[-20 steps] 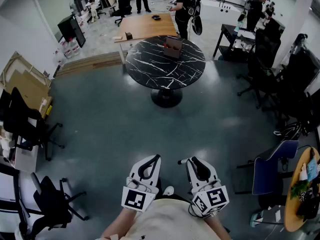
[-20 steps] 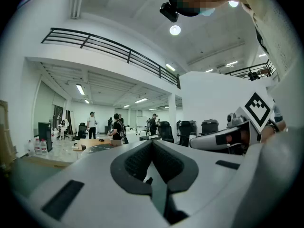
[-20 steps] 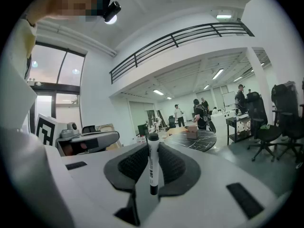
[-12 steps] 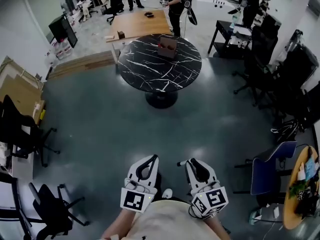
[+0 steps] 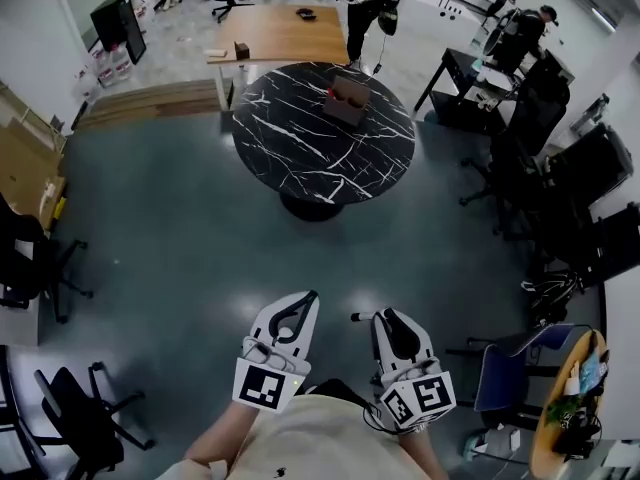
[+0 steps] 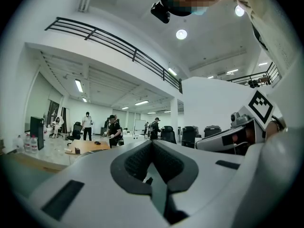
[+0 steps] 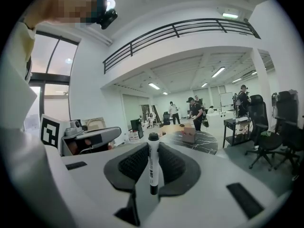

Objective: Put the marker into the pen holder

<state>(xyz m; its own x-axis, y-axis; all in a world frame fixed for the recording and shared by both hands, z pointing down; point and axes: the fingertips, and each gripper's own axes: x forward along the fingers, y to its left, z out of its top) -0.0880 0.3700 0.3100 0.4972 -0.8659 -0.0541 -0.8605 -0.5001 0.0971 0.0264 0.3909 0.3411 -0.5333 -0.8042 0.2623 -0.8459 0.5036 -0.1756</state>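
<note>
A: Which step is the person doing rn?
B: Carry stage, prob. The right claw (image 7: 153, 159) is clenching the marker (image 7: 153, 167) btwn its pads, w/ the dark cap end poking out past them. The left claw (image 6: 153, 152) is sitting closed w/ nothing in it.
A: And the target?
B: A brown box on the round black counter (image 5: 300, 163) is looking like the pen holder (image 5: 347, 101). It's sitting well apart from both claws, across open floor.
A: Anything in it?
B: Too small to tell; no view is showing inside.
A: Next move?
B: The person's needing to get to the counter, then line the marker up over the opening, end down, and let go.
</note>
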